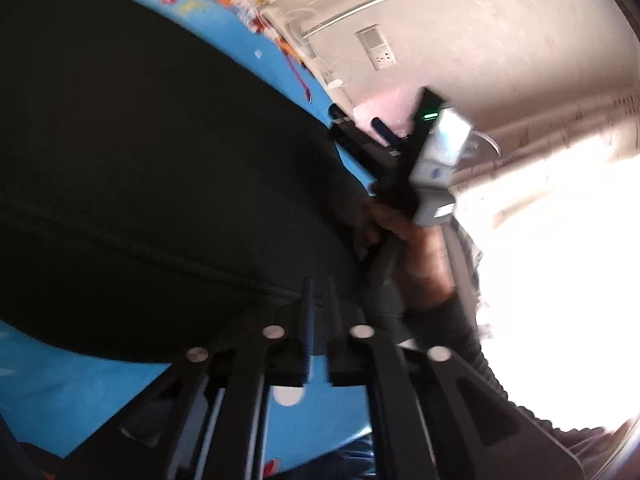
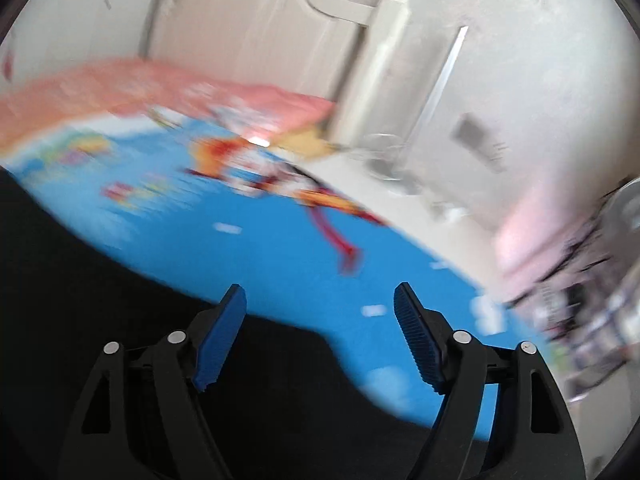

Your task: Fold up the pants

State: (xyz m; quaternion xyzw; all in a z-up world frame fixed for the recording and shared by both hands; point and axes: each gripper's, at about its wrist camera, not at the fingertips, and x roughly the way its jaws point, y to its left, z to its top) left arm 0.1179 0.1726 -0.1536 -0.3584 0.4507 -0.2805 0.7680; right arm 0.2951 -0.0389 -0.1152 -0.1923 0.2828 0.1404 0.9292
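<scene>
The black pants [image 1: 152, 184] lie on a blue cartoon-print bedsheet [image 1: 72, 392] and fill most of the left wrist view. My left gripper [image 1: 320, 292] is shut on the near edge of the pants, with cloth between its blue pads. In that view the right gripper [image 1: 348, 124] is held in a hand at the far right edge of the pants. In the right wrist view my right gripper [image 2: 320, 300] is open and empty, just above the edge of the pants [image 2: 260, 380], with the sheet [image 2: 280, 264] beyond. Both views are motion-blurred.
A pink blanket [image 2: 160, 88] lies at the far end of the bed by a white headboard [image 2: 280, 40]. A wall with a socket plate [image 1: 378, 48] stands to the right. Cluttered items [image 2: 592, 300] sit beside the bed at right. A bright window [image 1: 560, 280] glares.
</scene>
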